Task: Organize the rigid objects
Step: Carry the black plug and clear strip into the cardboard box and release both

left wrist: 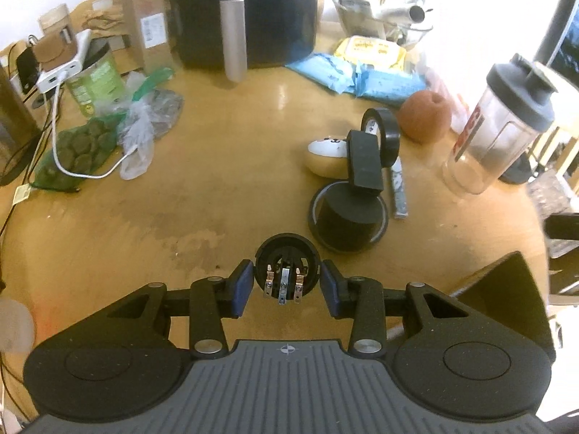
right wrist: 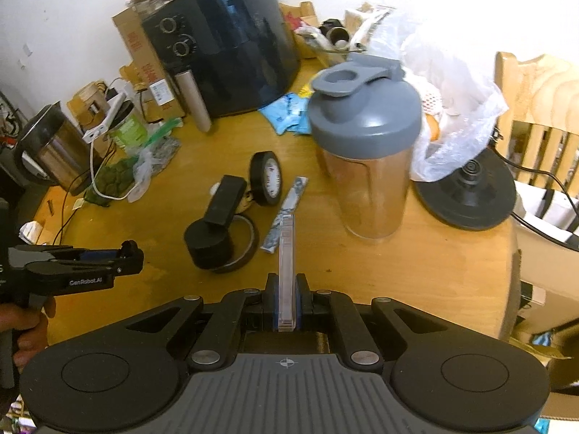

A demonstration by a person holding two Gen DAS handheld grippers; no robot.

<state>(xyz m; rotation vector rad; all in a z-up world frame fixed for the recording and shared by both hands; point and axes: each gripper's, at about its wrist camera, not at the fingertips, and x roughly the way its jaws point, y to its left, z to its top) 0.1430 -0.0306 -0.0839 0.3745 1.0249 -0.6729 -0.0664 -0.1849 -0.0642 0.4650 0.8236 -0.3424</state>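
Note:
My left gripper (left wrist: pixel 287 277) is shut on a round black socket insert (left wrist: pixel 287 262) with metal contacts showing, held above the wooden table (left wrist: pixel 224 166). From the right wrist view, that left gripper (right wrist: pixel 128 256) hangs at the left edge in a person's hand. My right gripper (right wrist: pixel 286 289) is shut on a thin clear plastic case (right wrist: pixel 286 249), seen edge-on. On the table ahead stand a black cylinder with a block on top (left wrist: pixel 349 217) (right wrist: pixel 211 238) inside a flat tape ring, a black tape roll (left wrist: pixel 383 132) (right wrist: pixel 267 179) and a foil sachet (left wrist: pixel 398 188) (right wrist: pixel 286 213).
A grey-lidded shaker bottle (right wrist: pixel 365 155) (left wrist: pixel 499 133) stands right of the pile, an orange ball (left wrist: pixel 425 117) and a painted pebble (left wrist: pixel 324 153) behind it. A black air fryer (left wrist: pixel 242 14), bags and a white cable (left wrist: pixel 58 133) crowd the back left. A kettle base (right wrist: pixel 466 195) sits at the right edge.

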